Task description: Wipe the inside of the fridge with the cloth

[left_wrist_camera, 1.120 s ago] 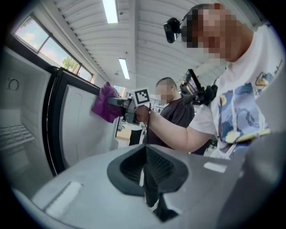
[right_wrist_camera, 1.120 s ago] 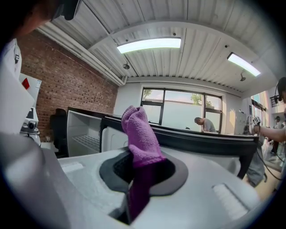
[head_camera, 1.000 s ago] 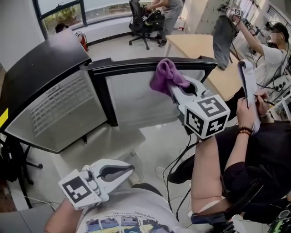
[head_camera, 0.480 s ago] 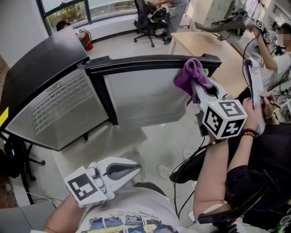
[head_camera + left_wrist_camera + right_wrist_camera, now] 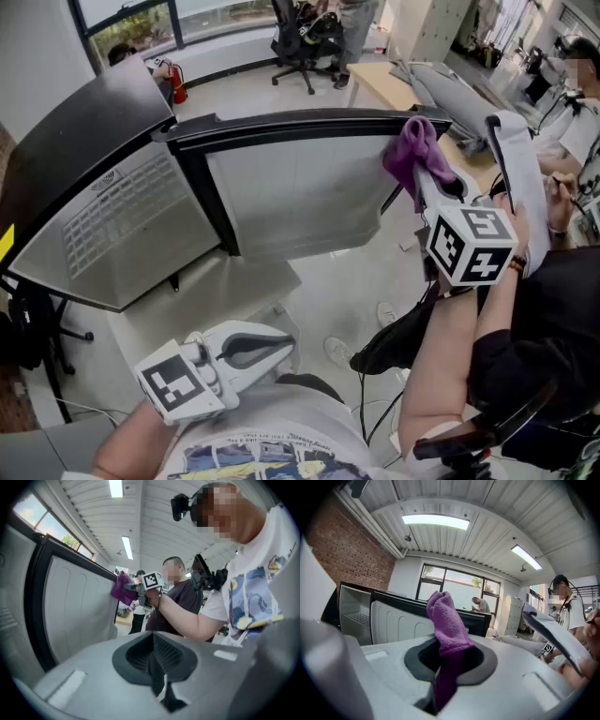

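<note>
The right tool (image 5: 424,180) is clamped on the purple cloth (image 5: 417,152). In the right gripper view the cloth (image 5: 447,620) runs down between the jaws and bunches up above them. The cloth sits at the upper corner of the fridge door's (image 5: 300,192) free edge, the edge farthest from the hinge. It lies over the dark rim there, but no view settles whether it presses on the door or hangs just beside it.

The fridge (image 5: 89,127) stands open. Its cabinet, with a wire shelf (image 5: 127,220), is at the left, and the white inner face of the door is swung out to the right.

The left tool (image 5: 279,349) hangs low by the person's body, well apart from the fridge. In the left gripper view its jaws (image 5: 157,681) are pressed together with nothing between them.

The wipe seems to be at the end of a stroke along the top of the door's inner face, and the cabinet itself probably remains to be done. The next move calls for turning the cloth back inward, laying it flat on the white liner or carrying it left into the cabinet, and keeping pressure on the surface. A seated person (image 5: 553,309) close on the right leaves little room for the elbow.
</note>
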